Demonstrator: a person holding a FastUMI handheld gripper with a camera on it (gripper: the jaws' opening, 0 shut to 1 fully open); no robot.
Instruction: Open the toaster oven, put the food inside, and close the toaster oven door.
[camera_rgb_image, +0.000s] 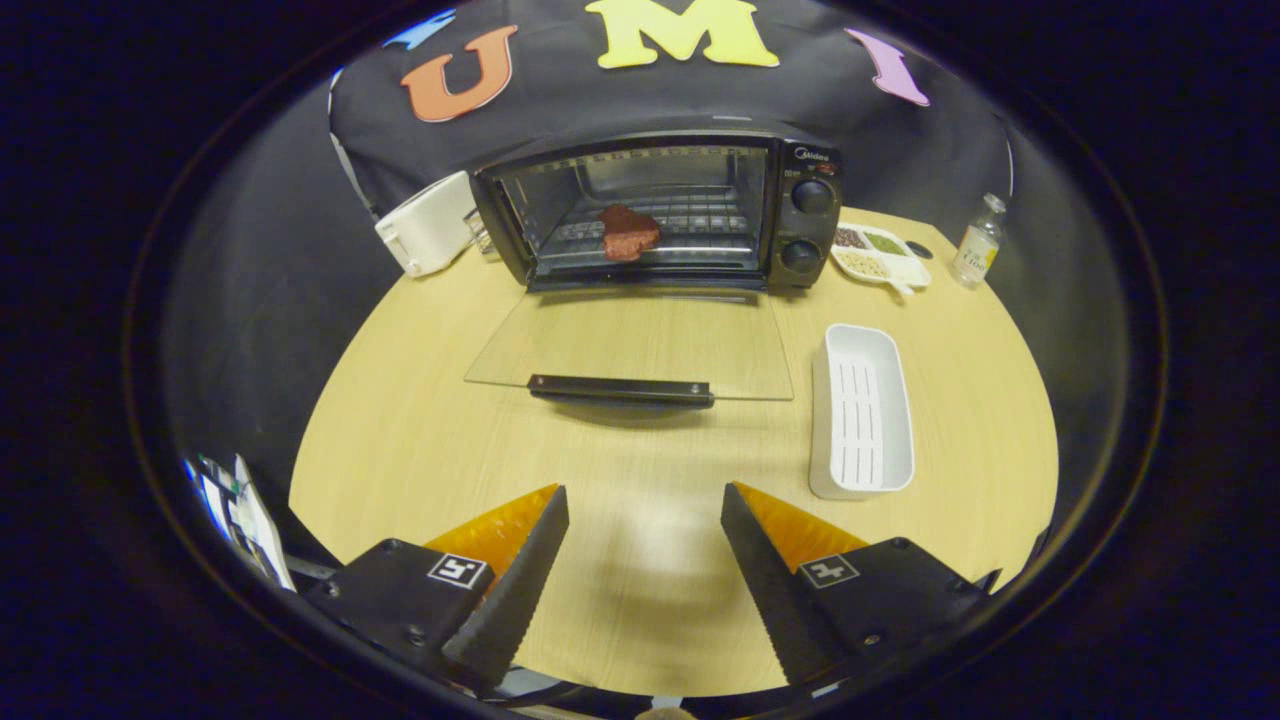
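1. Wood-grain table (420, 440) is seen under everything, with the gripper (645, 498) held low over its near edge.
2. Jaws are spread wide and released; nothing is held between the fingers (520, 570), just bare tabletop.
3. Oven (660, 210) is parked at the far side of the table, well beyond the fingers, with two knobs (810, 196) stacked on its right panel.
4. Its glass door (640, 345) is dropped fully open and laid flat toward the gripper, dark handle (620, 389) on the near edge.
5. Food (628, 232), a reddish-brown chunk, is already sat on the wire rack (700, 225) inside the oven, roughly mid-rack.
6. White tray (862, 412) with a slotted bottom is placed right of the door, near it but not touching as far as can be told. It looks empty.
7. Toaster (428, 224), white, is tucked just left of the oven.
8. Sectioned dish (880, 255) with grains or beans of some kind is set just right of the oven; what exactly is in it can't be made out.
9. Small bottle (978, 244) is stood upright further right, past the dish, with a small dark disc (920, 250) lying between the two.
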